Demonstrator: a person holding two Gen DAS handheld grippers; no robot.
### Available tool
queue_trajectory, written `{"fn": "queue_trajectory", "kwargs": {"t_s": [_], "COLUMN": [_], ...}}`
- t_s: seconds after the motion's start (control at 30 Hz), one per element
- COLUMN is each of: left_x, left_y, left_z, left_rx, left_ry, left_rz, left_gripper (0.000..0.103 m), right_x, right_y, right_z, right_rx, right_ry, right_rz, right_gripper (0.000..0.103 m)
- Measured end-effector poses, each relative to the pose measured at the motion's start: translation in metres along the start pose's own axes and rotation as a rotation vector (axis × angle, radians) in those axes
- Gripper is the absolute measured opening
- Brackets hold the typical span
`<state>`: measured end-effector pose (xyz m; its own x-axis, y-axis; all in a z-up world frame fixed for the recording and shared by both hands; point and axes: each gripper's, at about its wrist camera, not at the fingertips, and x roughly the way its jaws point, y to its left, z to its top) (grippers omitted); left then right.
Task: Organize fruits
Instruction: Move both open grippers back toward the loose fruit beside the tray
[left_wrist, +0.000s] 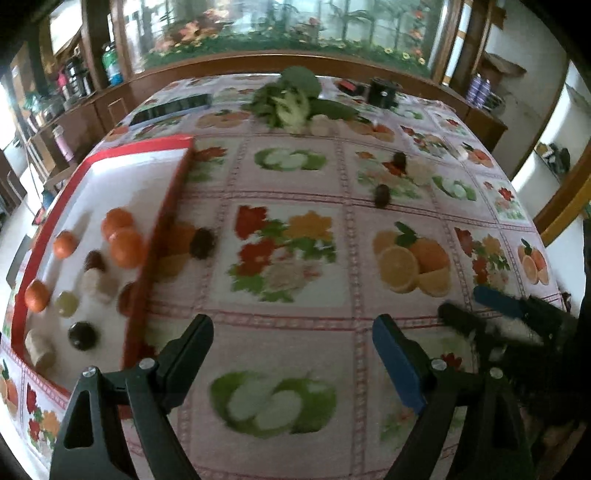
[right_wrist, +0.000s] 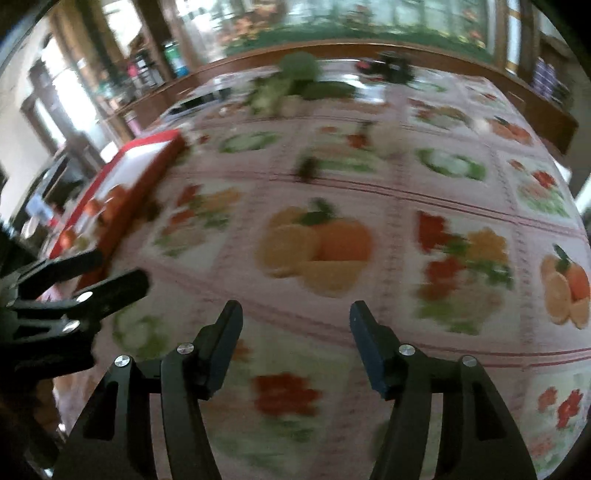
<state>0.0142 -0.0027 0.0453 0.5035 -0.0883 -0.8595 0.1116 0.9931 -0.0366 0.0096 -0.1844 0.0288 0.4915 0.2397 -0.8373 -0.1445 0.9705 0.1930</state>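
the left tongs (left_wrist: 291, 343) are standing wide apart, gripping nothing, over the bench (left_wrist: 295, 192). the right tongs (right_wrist: 295, 325) are gaping too, empty. the red tray (left_wrist: 162, 236) is holding oranges (left_wrist: 125, 245), dark fruits (left_wrist: 83, 334) and pale ones (left_wrist: 98, 282); more dark fruits (left_wrist: 382, 195) are lying loose on the bench.

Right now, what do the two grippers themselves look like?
Both look alike. The left gripper and right gripper each have two flat black plastic jaws on angular black arms with triangular cut-outs, joined by shiny silver screws. On each, one jaw carries a blue pad on its inner face. No cables or sleeves show.
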Motion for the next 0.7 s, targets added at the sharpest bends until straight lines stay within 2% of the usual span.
{"fn": "queue_trajectory", "kwargs": {"t_s": [0.13, 0.27, 0.5, 0.63, 0.67, 0.7], "left_x": [0.008, 0.016, 0.029, 0.037, 0.039, 0.042], "left_y": [-0.018, -0.033, -0.036, -0.034, -0.035, -0.037], "left_z": [0.007, 0.016, 0.038, 0.053, 0.057, 0.06], "left_rx": [0.028, 0.048, 0.029, 0.0, -0.005, -0.006], "left_ry": [0.009, 0.003, -0.002, -0.01, -0.012, -0.012], "left_rz": [0.01, 0.025, 0.07, 0.065, 0.059, 0.056], "left_gripper": [0.09, 0.09, 0.09, 0.09, 0.09, 0.09], "right_x": [0.003, 0.016, 0.056, 0.068, 0.071, 0.074], "right_y": [-0.045, -0.069, -0.066, -0.058, -0.055, -0.053], "right_z": [0.024, 0.059, 0.102, 0.116, 0.119, 0.12], "right_rx": [0.076, 0.101, 0.044, -0.019, -0.049, -0.071], "right_ry": [-0.031, -0.056, -0.037, -0.051, -0.05, -0.043], "right_rz": [-0.036, -0.032, 0.001, 0.013, 0.017, 0.001], "right_gripper": [0.061, 0.063, 0.065, 0.063, 0.049, 0.03]}}
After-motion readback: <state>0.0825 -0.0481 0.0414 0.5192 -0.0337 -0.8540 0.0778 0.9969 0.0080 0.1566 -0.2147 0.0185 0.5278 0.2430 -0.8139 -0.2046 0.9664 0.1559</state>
